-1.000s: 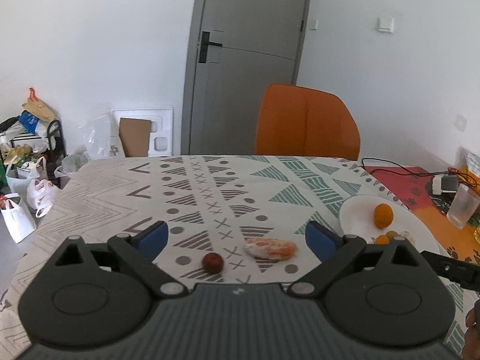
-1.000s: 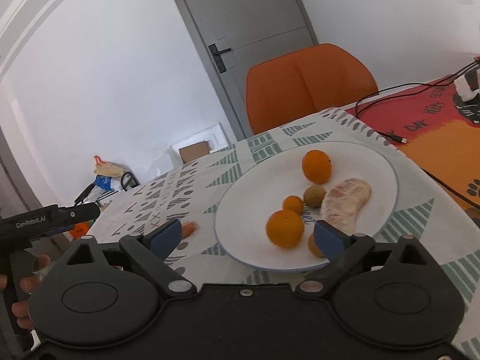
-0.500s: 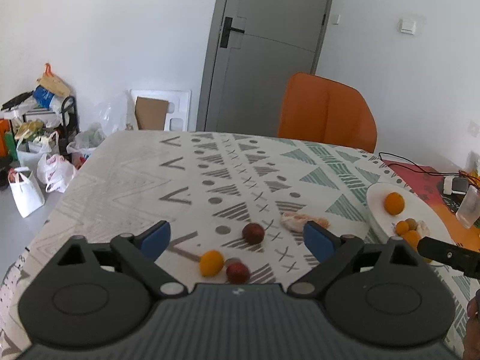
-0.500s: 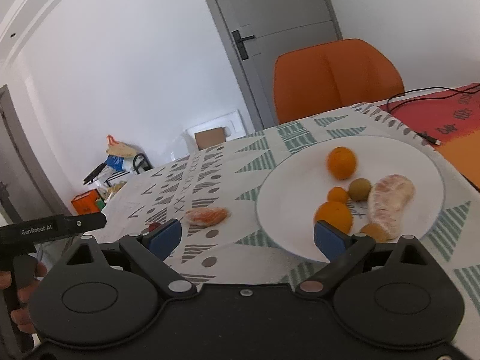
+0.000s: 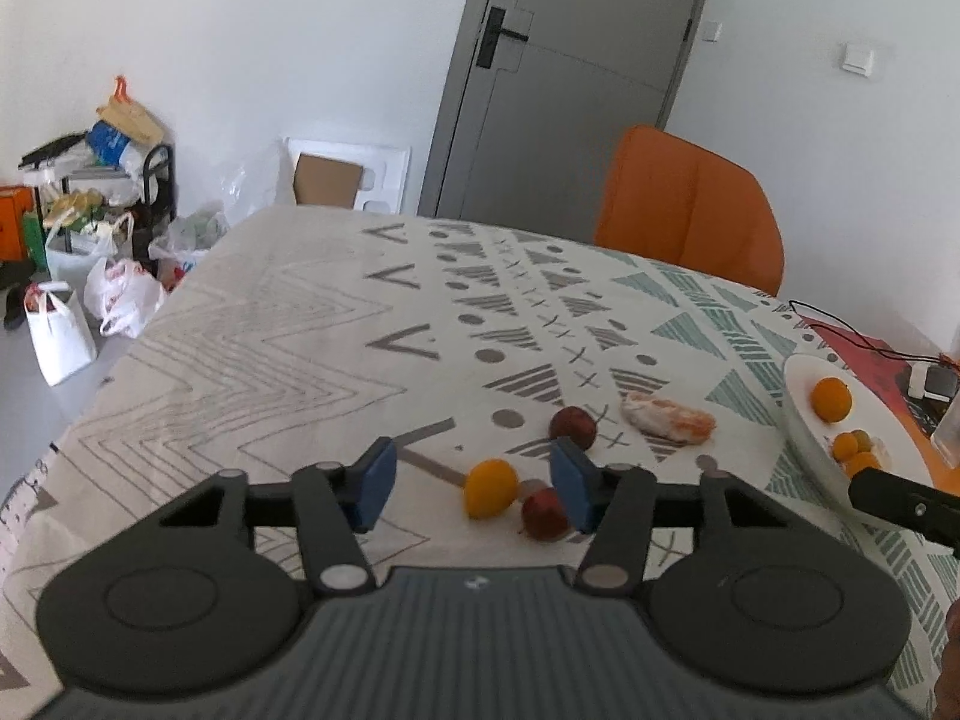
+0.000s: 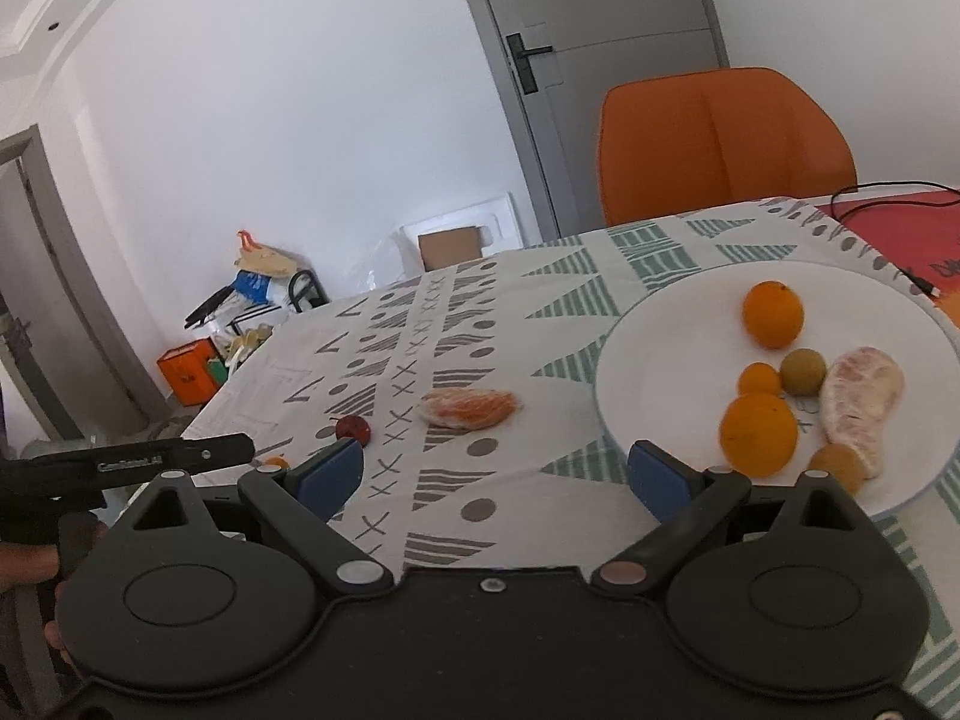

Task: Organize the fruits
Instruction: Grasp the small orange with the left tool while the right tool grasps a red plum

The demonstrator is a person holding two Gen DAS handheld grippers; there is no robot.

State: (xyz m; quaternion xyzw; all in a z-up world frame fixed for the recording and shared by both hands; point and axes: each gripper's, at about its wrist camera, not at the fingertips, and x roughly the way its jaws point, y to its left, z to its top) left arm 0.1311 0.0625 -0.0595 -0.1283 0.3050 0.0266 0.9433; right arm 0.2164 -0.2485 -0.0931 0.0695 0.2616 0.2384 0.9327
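Our left hand-held gripper (image 5: 474, 483) had just been narrowing; small orange fruit (image 5: 491, 487) and red fruit (image 5: 543, 513) sat between pads, neither yet pinched. We judged pickup of loose fruit under way, plate (image 6: 660, 360) its likely destination. Versus second earlier: left view then showed only farther red fruit (image 5: 573, 427) and peeled citrus piece (image 5: 669, 423) on table (image 5: 240, 360); jaws were wider. Our right hand-held gripper (image 6: 495, 474) stayed spread, empty, plate now further right in its view.
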